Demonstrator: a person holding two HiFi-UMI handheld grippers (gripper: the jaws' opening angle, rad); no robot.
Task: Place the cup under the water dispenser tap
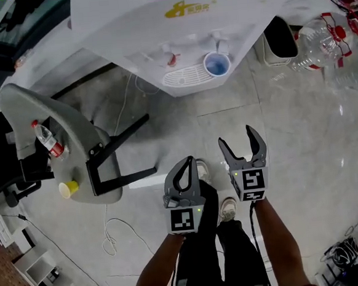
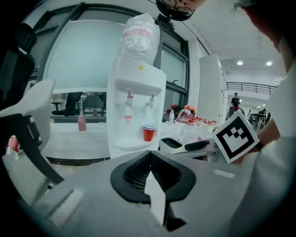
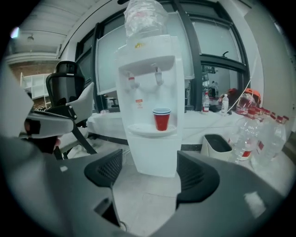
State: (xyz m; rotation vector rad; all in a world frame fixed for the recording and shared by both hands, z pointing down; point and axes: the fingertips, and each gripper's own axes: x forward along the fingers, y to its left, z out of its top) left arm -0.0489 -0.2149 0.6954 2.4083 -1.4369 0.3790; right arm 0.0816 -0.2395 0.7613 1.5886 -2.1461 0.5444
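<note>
L gripper (image 1: 188, 162) is nearest me, low in the head view. Its own view shows the claw (image 2: 150, 155) pressed together w/ nothing in it. R gripper (image 1: 236, 136) sits just beside it, a bit further fwd. Its claw (image 3: 150, 173) is spread wide and empty, w/ only bare floor (image 3: 152, 199) between the pads. Both are well apart from the water dispenser (image 1: 176, 22).

Further out, the cup (image 3: 161, 119) stands upright on the drip tray (image 3: 145, 131). It's red w/ a blue rim and sits right below the right-hand tap (image 3: 158, 76). From overhead its mouth (image 1: 216, 64) lines up under that tap (image 1: 220, 44), while the red-handled tap (image 1: 171, 58) has nothing under it.

My read is that placement is done, so this step is just check and stay clear:
- Keep both claws back and off the tray edge. A light plastic cup prob tips from a small nudge.
- Confirm alignment in both the R gripper view and the head view before calling it.
- If it needs a fix, I'd go in w/ the R claw, since it's already wide. Approach level, centre on the cup wall and pinch softly, as thin plastic likely crushes.
- Watch the bin (image 3: 216, 144) beside the dispenser on the way in.
</note>
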